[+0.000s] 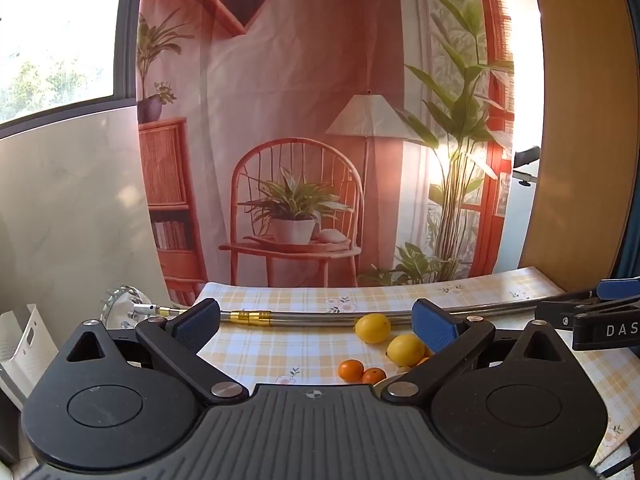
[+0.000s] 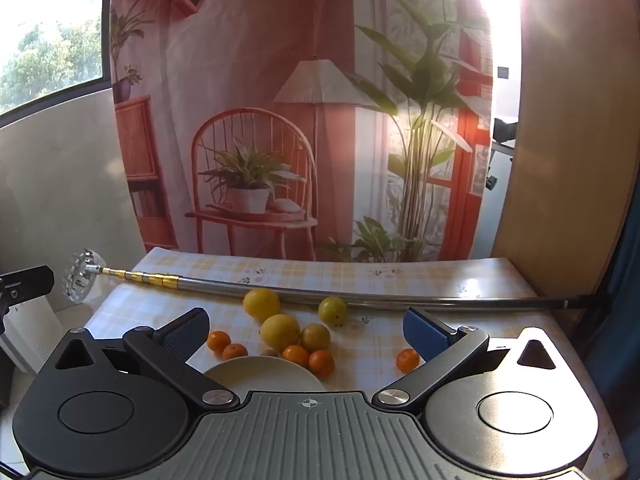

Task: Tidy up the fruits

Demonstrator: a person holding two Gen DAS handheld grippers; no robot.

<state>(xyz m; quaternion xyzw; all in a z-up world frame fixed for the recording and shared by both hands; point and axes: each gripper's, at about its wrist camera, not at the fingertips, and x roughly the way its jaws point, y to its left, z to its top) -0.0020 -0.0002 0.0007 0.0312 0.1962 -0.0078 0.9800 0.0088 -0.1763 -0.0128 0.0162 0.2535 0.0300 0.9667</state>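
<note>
**Both grippers wide open above the fruit**

The left gripper and right gripper gape wide, empty. Nearest, a round cream plate lies half hidden behind the right gripper's body. Beyond it on the yellow checked tablecloth cluster 5 small orange tangerines, yellow lemons and greenish fruits; the left view catches only 4 clearly. Farthest, a long telescopic metal pole.

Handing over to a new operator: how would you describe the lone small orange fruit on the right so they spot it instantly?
Start at the long metal telescopic pole lying across the yellow checked tablecloth. In front of it, the fruit cluster sits behind the round white plate. The target small orange mandarin lies alone on the cloth, right of the cluster, touching no other fruit.
</note>
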